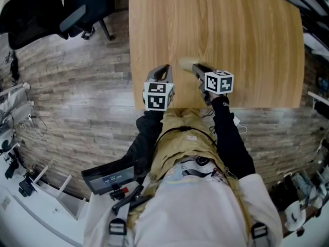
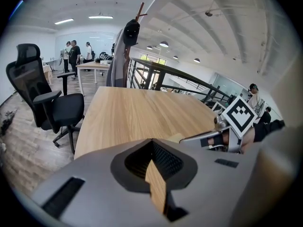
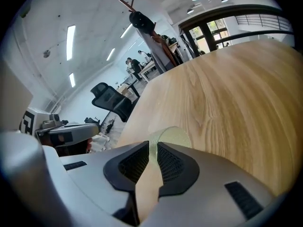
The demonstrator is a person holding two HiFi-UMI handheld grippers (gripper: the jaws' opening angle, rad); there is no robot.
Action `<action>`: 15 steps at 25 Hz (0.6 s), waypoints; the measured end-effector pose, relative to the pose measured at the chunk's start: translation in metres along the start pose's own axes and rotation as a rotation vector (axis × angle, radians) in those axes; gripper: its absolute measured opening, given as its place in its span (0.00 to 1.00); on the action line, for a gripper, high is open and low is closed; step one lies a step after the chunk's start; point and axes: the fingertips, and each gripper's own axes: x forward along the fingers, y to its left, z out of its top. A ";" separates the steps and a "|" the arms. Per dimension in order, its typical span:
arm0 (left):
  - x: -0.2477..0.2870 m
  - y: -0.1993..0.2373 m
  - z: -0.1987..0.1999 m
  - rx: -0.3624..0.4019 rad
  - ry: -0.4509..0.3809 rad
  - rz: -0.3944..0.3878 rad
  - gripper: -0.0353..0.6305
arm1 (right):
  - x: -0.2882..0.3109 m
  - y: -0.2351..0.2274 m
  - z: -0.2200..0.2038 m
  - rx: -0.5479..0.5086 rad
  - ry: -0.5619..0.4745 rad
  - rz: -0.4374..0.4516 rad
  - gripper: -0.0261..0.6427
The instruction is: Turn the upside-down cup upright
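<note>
A pale yellow translucent cup [image 1: 186, 63] sits on the wooden table [image 1: 247, 40] near its front edge. My right gripper [image 1: 196, 67] is shut on the cup's wall. In the right gripper view the thin wall [image 3: 171, 137] runs in between the two dark pads, and the round end shows just past them. I cannot tell whether that end is the mouth or the base. My left gripper [image 1: 164, 69] hovers just left of the cup, shut with nothing held; its tips meet in the left gripper view [image 2: 152, 144]. That view also shows a sliver of the cup [image 2: 176, 138] and the right gripper [image 2: 210, 138].
A black office chair [image 1: 85, 6] stands on the plank floor left of the table, also seen in the left gripper view [image 2: 52, 103]. A coat rack [image 2: 128, 37] and several people [image 2: 73, 53] are far behind. The table's left edge [image 1: 130, 45] lies close to my left gripper.
</note>
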 end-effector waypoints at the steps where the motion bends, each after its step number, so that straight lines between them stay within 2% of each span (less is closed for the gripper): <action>1: -0.001 -0.001 0.000 0.002 -0.001 -0.003 0.06 | -0.001 -0.006 0.000 0.011 0.003 -0.021 0.12; 5: -0.004 -0.003 -0.003 0.001 0.004 -0.002 0.06 | -0.006 -0.028 -0.006 0.035 0.021 -0.106 0.14; 15: -0.016 -0.005 -0.006 0.016 -0.010 0.010 0.06 | -0.009 -0.036 0.000 -0.001 -0.007 -0.203 0.17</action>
